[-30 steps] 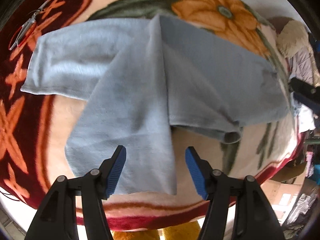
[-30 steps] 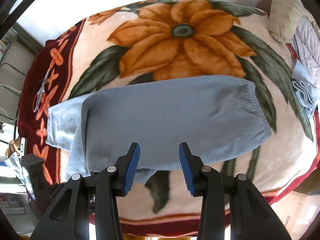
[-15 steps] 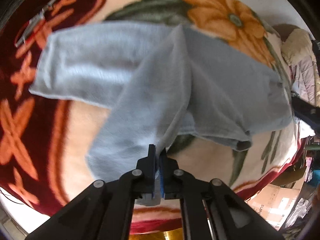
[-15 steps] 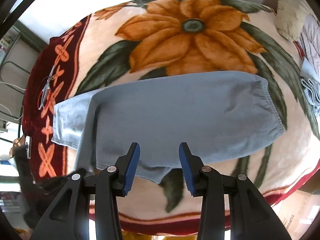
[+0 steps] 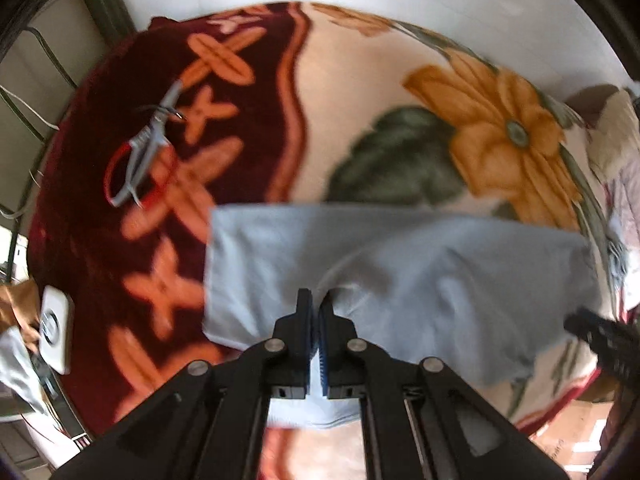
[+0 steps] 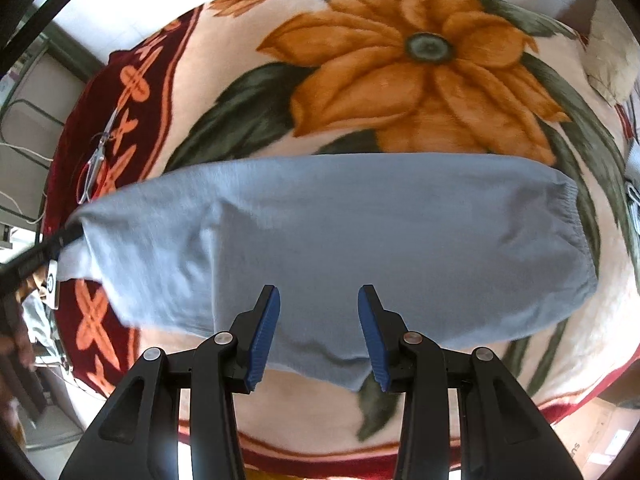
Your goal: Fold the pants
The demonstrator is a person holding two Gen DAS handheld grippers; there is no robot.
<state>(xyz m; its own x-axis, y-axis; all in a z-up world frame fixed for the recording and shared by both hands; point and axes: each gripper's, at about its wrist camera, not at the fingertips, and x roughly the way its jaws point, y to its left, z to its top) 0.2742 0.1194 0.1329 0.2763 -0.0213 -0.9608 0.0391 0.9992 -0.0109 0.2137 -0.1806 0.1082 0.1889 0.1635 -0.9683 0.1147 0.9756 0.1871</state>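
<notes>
Light blue pants lie across the flowered blanket, with the elastic waistband at the right. My left gripper is shut on the end of one pant leg, and a fold of blue cloth shows between its pads. That leg hangs lifted and stretched over the other leg. In the right wrist view the left gripper shows at the far left, holding the leg end. My right gripper hovers open above the near edge of the pants, with nothing between its fingers.
Red-handled scissors lie on the dark red border of the blanket. A white device sits at the left edge. A beige pillow and other clothes are at the far right. A cardboard box stands below the bed.
The left gripper shut on the near pant leg, then lifted it and carried it left, over the other leg. The right gripper stayed open and drifted slightly over the pants.
</notes>
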